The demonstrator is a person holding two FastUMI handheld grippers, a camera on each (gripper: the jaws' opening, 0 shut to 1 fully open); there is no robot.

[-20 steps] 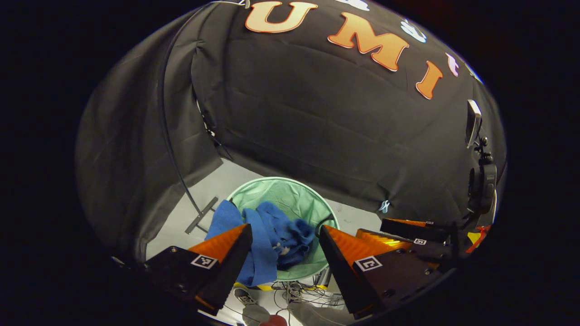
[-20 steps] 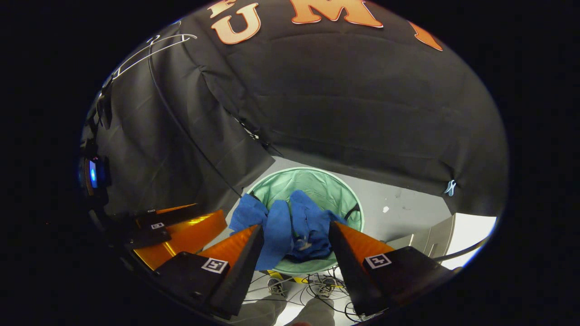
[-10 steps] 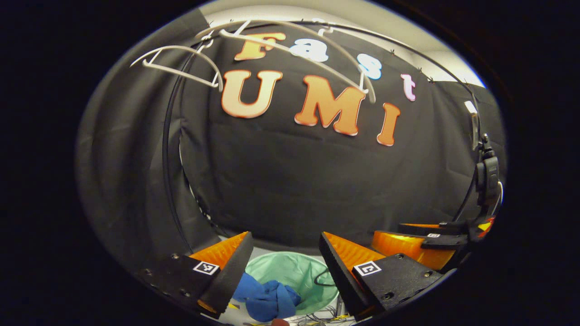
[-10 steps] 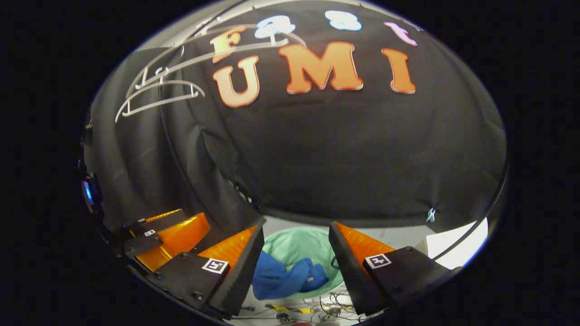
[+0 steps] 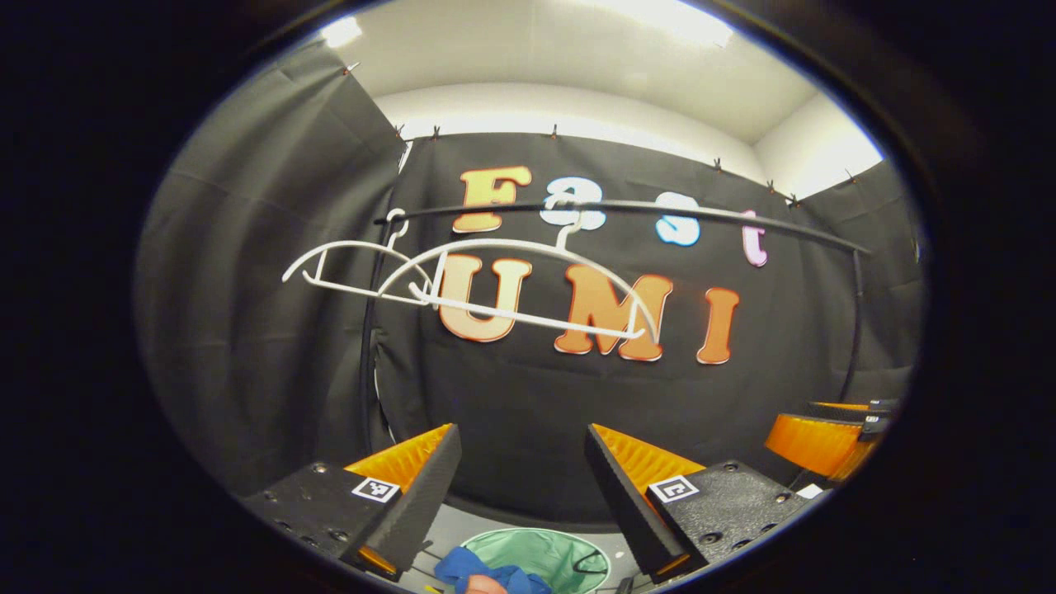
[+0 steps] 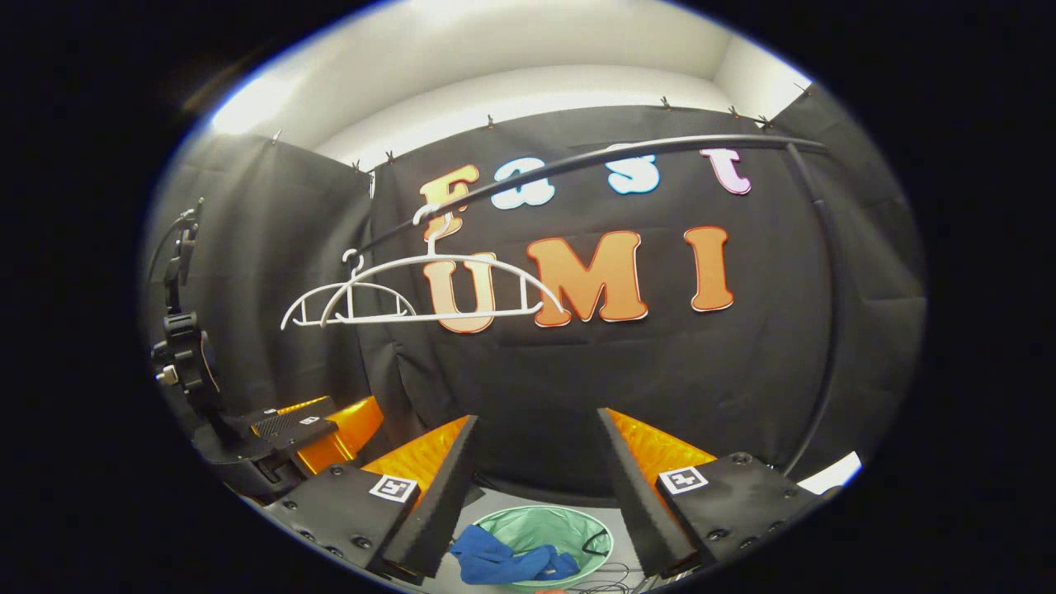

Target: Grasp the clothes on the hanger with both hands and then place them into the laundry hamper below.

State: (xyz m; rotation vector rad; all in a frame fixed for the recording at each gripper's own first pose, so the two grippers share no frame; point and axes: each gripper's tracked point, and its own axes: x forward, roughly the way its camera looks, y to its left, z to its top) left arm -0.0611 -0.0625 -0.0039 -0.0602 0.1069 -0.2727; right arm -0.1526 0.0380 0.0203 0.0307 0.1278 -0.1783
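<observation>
Closest to me, at the bottom of each gripper view, the two grippers are held up and level, and both stand empty: the left gripper point(image 5: 516, 487) has its jaws spread wide with nothing between them, and the right gripper point(image 6: 535, 487) is the same, its orange and black fingers point(image 6: 429, 487) well apart. Down past them, on the pale floor point(image 6: 503, 502), sits the round green laundry hamper point(image 6: 569, 528), and the blue clothes point(image 6: 503, 561) lie bunched in it, part of the cloth draped over the near-left rim. In the left gripper view the same hamper point(image 5: 544, 553) and blue heap point(image 5: 462, 565) peek up between the fingers. From that I judge the task as good as done: the garment is off its hanger and in the hamper, and neither tool holds anything; all that might be left is tucking in the fold that hangs over the edge. A tangle of cables point(image 6: 606, 568) lies on the floor just beside the hamper. Farther back, two bare white hangers point(image 6: 429, 289) hang side by side from a dark curved rail point(image 6: 627, 153), which runs across the booth and bends down at the right. Off to the left a small device on a stand point(image 6: 177, 330) is clamped near the wall. Behind everything is the black cloth wall, pinned at the top with clips, and above it the white ceiling point(image 6: 511, 49), brightly lit.
</observation>
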